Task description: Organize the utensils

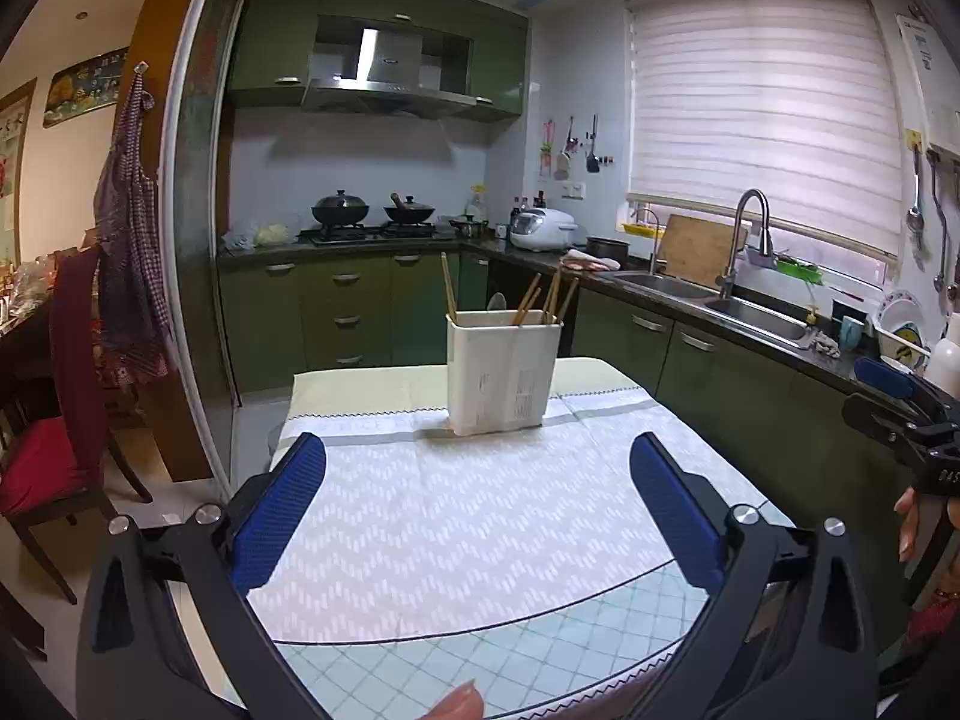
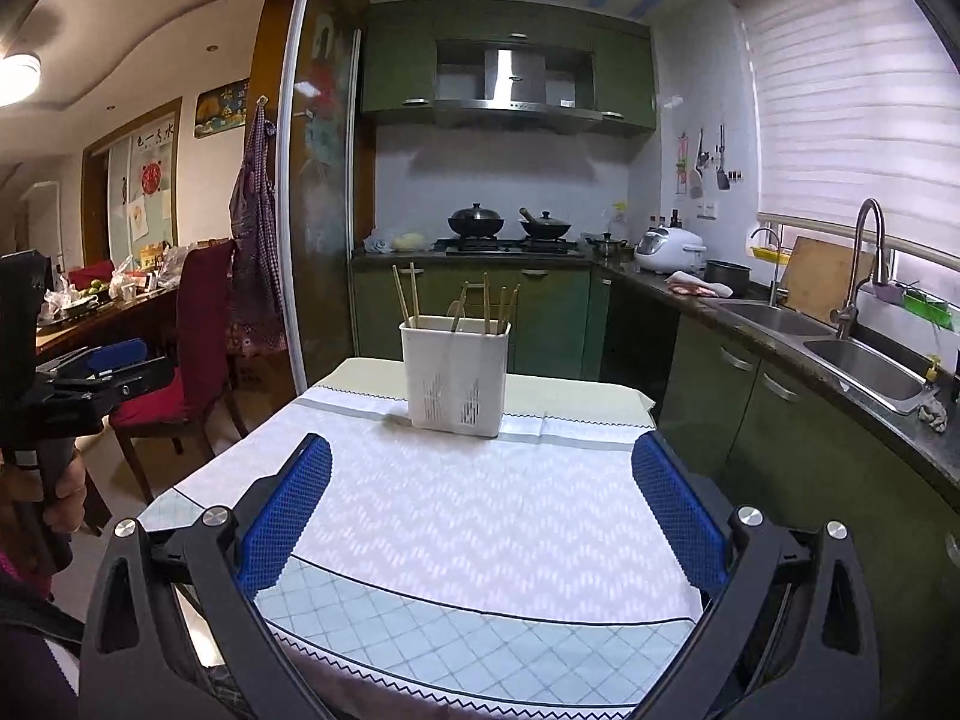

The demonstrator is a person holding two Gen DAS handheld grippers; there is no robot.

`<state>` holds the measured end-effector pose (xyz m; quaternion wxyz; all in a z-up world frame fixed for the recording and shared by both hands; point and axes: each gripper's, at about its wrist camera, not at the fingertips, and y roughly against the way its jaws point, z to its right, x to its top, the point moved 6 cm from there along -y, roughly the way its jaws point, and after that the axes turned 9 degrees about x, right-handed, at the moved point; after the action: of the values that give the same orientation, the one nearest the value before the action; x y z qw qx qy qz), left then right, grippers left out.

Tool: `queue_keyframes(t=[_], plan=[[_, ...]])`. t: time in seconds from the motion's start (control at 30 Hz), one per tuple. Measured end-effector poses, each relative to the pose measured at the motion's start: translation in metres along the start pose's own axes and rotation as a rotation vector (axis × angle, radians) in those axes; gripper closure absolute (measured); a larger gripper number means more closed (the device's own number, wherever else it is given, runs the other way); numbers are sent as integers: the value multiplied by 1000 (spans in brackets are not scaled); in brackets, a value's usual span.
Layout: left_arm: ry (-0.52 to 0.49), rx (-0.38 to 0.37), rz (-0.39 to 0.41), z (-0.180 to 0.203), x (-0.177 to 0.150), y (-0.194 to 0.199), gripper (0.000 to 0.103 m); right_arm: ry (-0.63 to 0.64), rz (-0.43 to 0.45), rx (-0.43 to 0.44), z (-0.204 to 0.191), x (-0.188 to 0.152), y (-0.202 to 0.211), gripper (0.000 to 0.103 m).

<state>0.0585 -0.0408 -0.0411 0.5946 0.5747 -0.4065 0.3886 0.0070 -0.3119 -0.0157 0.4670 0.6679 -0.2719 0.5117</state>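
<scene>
Left wrist: both grippers (image 1: 477, 468) (image 2: 480, 471) gape wide (holding nothing), cloth bare before the far-edge utensil holder (image 1: 503, 372).

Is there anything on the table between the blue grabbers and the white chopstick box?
Nothing visible. Only bare tablecloth lies between the open left gripper and the white holder, and likewise in front of the open right gripper.

You get soft daylight through the white slatted window blind (image 1: 762, 120), which throws pale dappled patches on the white zigzag-patterned tablecloth (image 1: 480, 516). A round glowing ceiling lamp (image 2: 18, 78) blows out at the right view's edge. Both fisheye views bend lines and darken at the corners.
</scene>
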Motion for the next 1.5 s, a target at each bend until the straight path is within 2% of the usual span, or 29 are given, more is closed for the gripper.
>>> queue_keyframes(t=[0.67, 1.5], plan=[[-47, -42, -19, 21, -7, -4, 6, 8, -10, -6, 1, 3, -7, 4], [-49, -11, -14, 13, -7, -5, 6, 3, -17, 3, 3, -3, -15, 4]])
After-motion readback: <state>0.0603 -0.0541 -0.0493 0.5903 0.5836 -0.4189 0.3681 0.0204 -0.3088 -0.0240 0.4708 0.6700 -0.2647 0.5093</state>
